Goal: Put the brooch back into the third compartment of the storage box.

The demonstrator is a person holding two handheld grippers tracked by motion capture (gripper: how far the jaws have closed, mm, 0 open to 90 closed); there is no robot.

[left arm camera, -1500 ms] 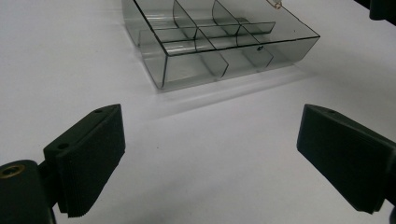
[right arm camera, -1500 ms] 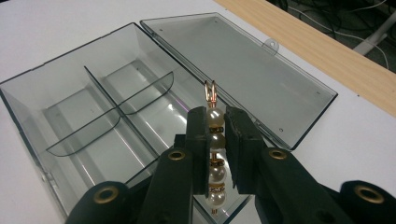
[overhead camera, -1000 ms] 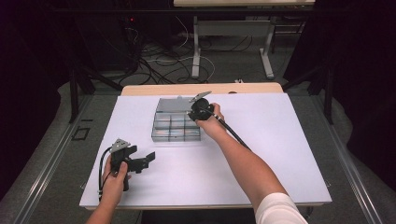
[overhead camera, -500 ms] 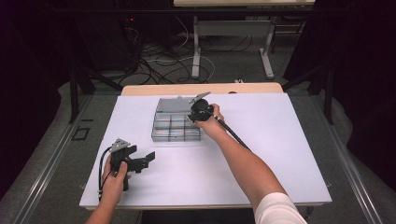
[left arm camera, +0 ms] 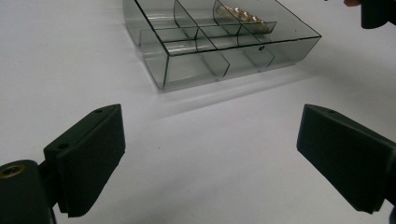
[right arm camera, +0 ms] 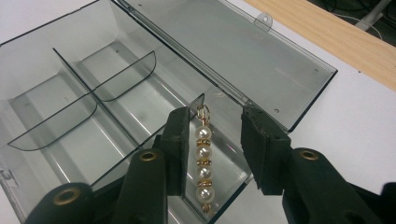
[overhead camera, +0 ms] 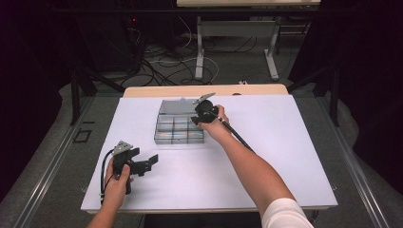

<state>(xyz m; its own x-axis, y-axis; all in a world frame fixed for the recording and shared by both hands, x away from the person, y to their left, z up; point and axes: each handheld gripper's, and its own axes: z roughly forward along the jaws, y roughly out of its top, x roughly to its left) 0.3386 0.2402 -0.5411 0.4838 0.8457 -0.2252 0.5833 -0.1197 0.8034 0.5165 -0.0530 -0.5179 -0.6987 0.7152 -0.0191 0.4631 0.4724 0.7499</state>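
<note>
Fingers of both grippers gape empty; pearl strand in the box lies partly cut off.

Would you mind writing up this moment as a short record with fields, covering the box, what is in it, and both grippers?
surface: white table top
box: clear divided organiser box, lid open and lying flat behind it
contents: pearl and gold bead strand lying in one end compartment; the other compartments seen look empty
right gripper: right gripper over the box, jaws open on either side of the strand, not closed on it
left gripper: left gripper jaws wide open, above the bare table, apart from the box
</note>
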